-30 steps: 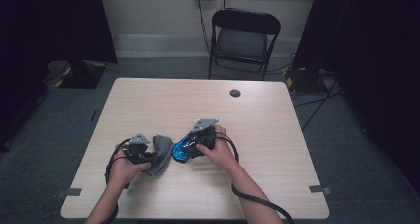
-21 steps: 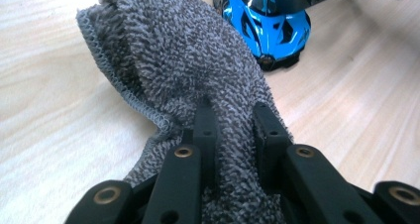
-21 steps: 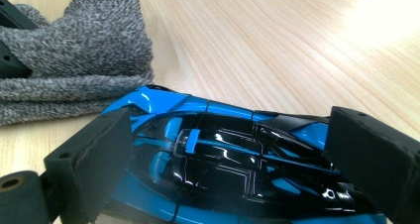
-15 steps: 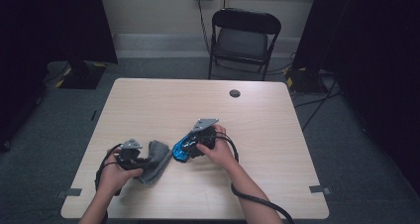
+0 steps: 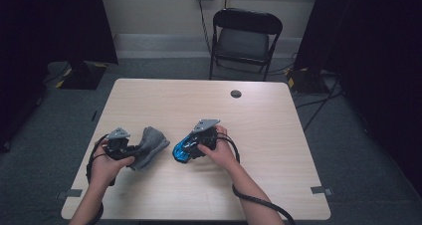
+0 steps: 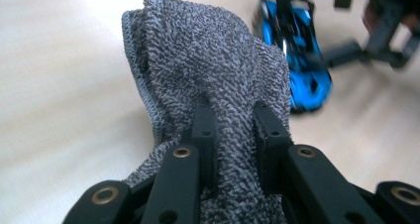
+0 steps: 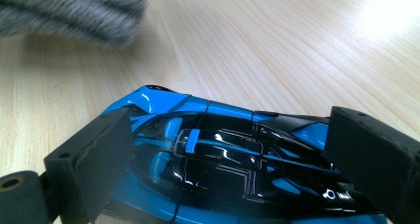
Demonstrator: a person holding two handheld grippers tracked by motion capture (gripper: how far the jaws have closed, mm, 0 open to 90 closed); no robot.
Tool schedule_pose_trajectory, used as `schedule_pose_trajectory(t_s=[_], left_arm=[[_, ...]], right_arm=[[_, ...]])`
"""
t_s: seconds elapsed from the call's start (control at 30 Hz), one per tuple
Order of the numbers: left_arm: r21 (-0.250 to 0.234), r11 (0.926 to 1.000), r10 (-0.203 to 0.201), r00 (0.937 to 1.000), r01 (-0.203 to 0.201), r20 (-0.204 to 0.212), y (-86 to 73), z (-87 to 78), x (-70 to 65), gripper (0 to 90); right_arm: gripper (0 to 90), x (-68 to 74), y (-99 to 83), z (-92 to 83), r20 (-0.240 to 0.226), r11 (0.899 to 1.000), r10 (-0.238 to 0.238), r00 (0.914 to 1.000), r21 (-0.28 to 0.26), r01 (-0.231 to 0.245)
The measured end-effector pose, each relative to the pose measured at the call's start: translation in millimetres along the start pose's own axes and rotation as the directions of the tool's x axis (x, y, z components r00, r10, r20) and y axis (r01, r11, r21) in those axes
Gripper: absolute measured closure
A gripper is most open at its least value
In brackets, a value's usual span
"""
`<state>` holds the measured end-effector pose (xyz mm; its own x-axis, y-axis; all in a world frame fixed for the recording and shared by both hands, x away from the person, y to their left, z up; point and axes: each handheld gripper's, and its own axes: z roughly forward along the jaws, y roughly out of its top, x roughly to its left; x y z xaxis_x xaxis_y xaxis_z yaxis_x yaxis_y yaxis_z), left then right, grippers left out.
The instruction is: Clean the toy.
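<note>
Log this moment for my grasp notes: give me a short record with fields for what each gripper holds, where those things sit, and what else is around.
left gripper: shut on the grey cloth, bunched between its jaws
right gripper: shut on the blue toy car, one jaw at each side
cloth and car: apart, side by side, cloth to the left in the high view
surface: wooden table
table extras: small dark round spot near the far edge
behind table: black folding chair
</note>
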<state>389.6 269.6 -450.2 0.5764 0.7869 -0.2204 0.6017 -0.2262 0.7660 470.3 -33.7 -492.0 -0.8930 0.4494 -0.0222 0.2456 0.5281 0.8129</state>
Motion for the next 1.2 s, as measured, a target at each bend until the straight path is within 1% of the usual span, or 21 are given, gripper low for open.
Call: schedule_pose_trajectory(t_s=[0.03, 0.1, 0.17, 0.27, 0.37, 0.47, 0.5, 0.53, 0.57, 0.63, 0.7, 0.73, 0.83, 0.9, 0.97, 1.0, 1.07, 1.1, 1.17, 1.2], left_arm=[[0.003, 1.0, -0.001, 1.0, 0.001, 0.003, 3.0, 2.9, 1.7, 75.3], [0.0, 1.0, 0.003, 1.0, -0.003, -0.006, 8.7, 10.2, 5.1, 75.1], [-0.01, 0.9999, -0.003, 0.9999, 0.003, -0.014, 15.0, 18.3, 8.4, 75.1], [-0.009, 1.0, 0.003, 0.9996, -0.003, -0.028, 26.2, 30.9, 11.6, 75.1], [-0.018, 0.9998, -0.008, 0.9997, 0.007, -0.022, 37.1, 42.9, 12.7, 75.1], [-0.019, 0.9998, 0.008, 0.9998, -0.009, -0.02, 48.6, 59.0, 11.8, 75.1], [-0.012, 0.9999, 0.01, 0.9998, -0.01, -0.016, 51.3, 64.7, 10.8, 75.1], [-0.005, 0.9998, 0.021, 0.9996, -0.021, -0.019, 53.4, 70.4, 10.0, 75.1], [-0.004, 0.9997, 0.023, 0.9995, -0.023, -0.019, 54.8, 76.4, 9.3, 75.1], [-0.005, 0.9998, 0.02, 0.9998, -0.02, -0.006, 56.5, 88.8, 9.2, 74.9], [0.007, 0.9999, 0.012, 0.9999, -0.012, -0.008, 57.7, 100.7, 9.3, 74.8], [0.001, 1.0, 0.005, 1.0, -0.005, -0.007, 58.2, 106.1, 9.1, 74.8], [0.011, 0.9999, 0.009, 1.0, -0.009, 0.002, 60.2, 120.3, 6.5, 74.8], [0.014, 0.9997, 0.02, 0.9998, -0.02, 0.007, 62.8, 127.5, 4.4, 74.5], [0.018, 0.9993, 0.034, 0.9994, -0.034, 0.001, 65.8, 133.3, 2.9, 74.4], [0.022, 0.9992, 0.034, 0.9994, -0.034, 0.005, 67.3, 136.5, 1.8, 74.4], [0.04, 0.9979, 0.051, 0.9986, -0.052, 0.013, 70.5, 142.5, -2.0, 74.4], [0.04, 0.9973, 0.061, 0.998, -0.061, 0.018, 72.0, 145.3, -4.3, 74.4], [0.057, 0.9954, 0.076, 0.9968, -0.077, 0.025, 73.4, 150.2, -7.9, 74.0], [0.07, 0.9929, 0.094, 0.9952, -0.096, 0.024, 73.9, 153.4, -10.0, 73.8]], right_arm=[[4.4, -0.1, -0.1, 0.0, 0.0, 1.0, -0.001, 1.0, -0.001, 0.001], [4.4, -0.1, 0.8, 0.2, 0.0, 1.0, 0.001, 1.0, 0.005, -0.001], [4.4, -0.1, 0.8, 0.2, 0.0, 1.0, 0.002, 1.0, 0.005, -0.002], [4.4, -0.1, 0.9, 0.1, 0.0, 1.0, 0.001, 1.0, 0.006, -0.001], [4.4, -0.6, 0.7, 0.0, 0.001, 1.0, 0.0, 1.0, 0.006, 0.0], [4.4, -1.3, 0.3, 0.0, -0.001, 1.0, 0.0, 1.0, 0.002, 0.0], [4.4, -1.6, 0.3, 0.0, -0.001, 1.0, -0.002, 1.0, 0.002, 0.002], [4.4, -1.7, 0.2, 0.0, -0.002, 1.0, -0.002, 1.0, 0.001, 0.002], [4.4, -1.8, 0.0, -0.1, -0.002, 1.0, 0.0, 1.0, 0.0, 0.0], [4.4, -1.7, -0.3, -0.1, -0.002, 1.0, 0.0, 1.0, -0.003, 0.0], [4.4, -2.1, -0.5, -0.1, -0.004, 1.0, -0.002, 1.0, -0.005, 0.002], [4.4, -2.1, -0.6, -0.1, -0.003, 1.0, -0.002, 1.0, -0.005, 0.002], [4.4, -2.1, -0.8, -0.2, -0.004, 1.0, -0.003, 1.0, -0.006, 0.003], [4.4, -2.2, -0.7, -0.1, -0.004, 1.0, -0.003, 1.0, -0.006, 0.003], [4.4, -2.6, -0.8, -0.1, -0.007, 1.0, 0.002, 1.0, -0.007, -0.002], [4.4, -3.1, -1.1, -0.1, -0.007, 1.0, 0.003, 1.0, -0.01, -0.003], [4.4, -3.7, -2.9, 2.4, -0.025, 0.999, 0.024, 0.9994, -0.029, -0.024], [4.4, -2.9, -2.7, 3.8, -0.03, 0.999, 0.026, 0.9992, -0.034, -0.027], [4.5, -1.2, 0.1, 4.8, -0.025, 1.0, 0.024, 0.9994, -0.016, -0.024], [4.5, -1.0, 0.9, 5.1, -0.027, 1.0, 0.016, 0.9995, -0.009, -0.017]])
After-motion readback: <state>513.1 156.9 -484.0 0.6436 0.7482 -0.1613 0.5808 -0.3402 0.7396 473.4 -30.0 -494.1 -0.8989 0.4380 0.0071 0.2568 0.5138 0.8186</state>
